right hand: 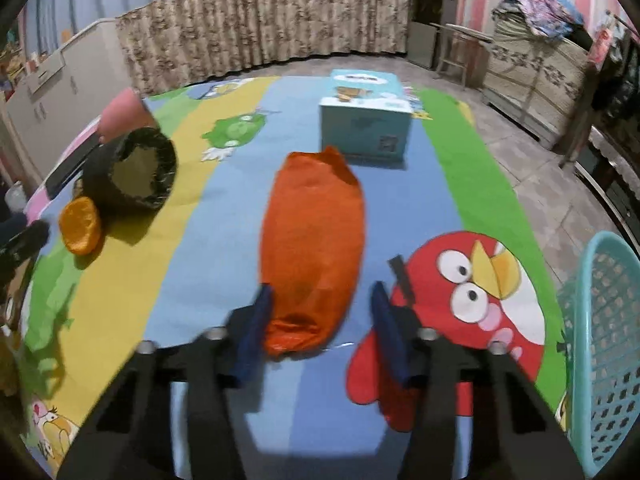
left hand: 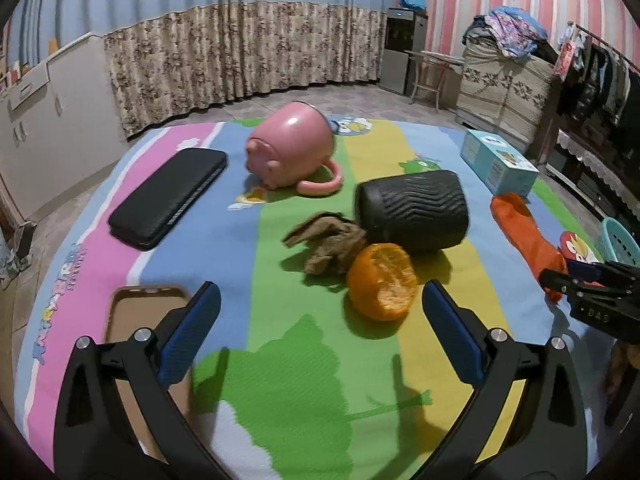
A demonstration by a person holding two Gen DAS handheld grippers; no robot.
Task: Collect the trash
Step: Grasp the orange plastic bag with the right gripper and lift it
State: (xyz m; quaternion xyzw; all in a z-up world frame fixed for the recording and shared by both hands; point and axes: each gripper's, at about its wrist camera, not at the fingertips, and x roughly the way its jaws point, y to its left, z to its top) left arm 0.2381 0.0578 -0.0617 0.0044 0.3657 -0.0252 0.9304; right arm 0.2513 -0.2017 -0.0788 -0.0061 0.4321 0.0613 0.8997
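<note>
An orange peel point(left hand: 382, 282) lies on the colourful mat, just ahead of my left gripper point(left hand: 320, 296), which is open with nothing between its fingers. Crumpled brown paper point(left hand: 328, 242) lies at the mouth of a small black bin point(left hand: 414, 210) tipped on its side. In the right wrist view an orange plastic bag point(right hand: 312, 240) lies lengthwise, its near end between the fingers of my right gripper point(right hand: 322, 292). The left pad is at the bag's edge. The right pad stands slightly apart from it. The bin point(right hand: 132, 170) and peel point(right hand: 80, 224) show at the left.
A pink pig mug point(left hand: 294, 150) lies tipped at the back, and a black case point(left hand: 168, 198) lies at the left. A brown phone case point(left hand: 144, 312) is by my left finger. A light blue box point(right hand: 366, 120) stands beyond the bag. A teal basket point(right hand: 600, 340) stands at the mat's right edge.
</note>
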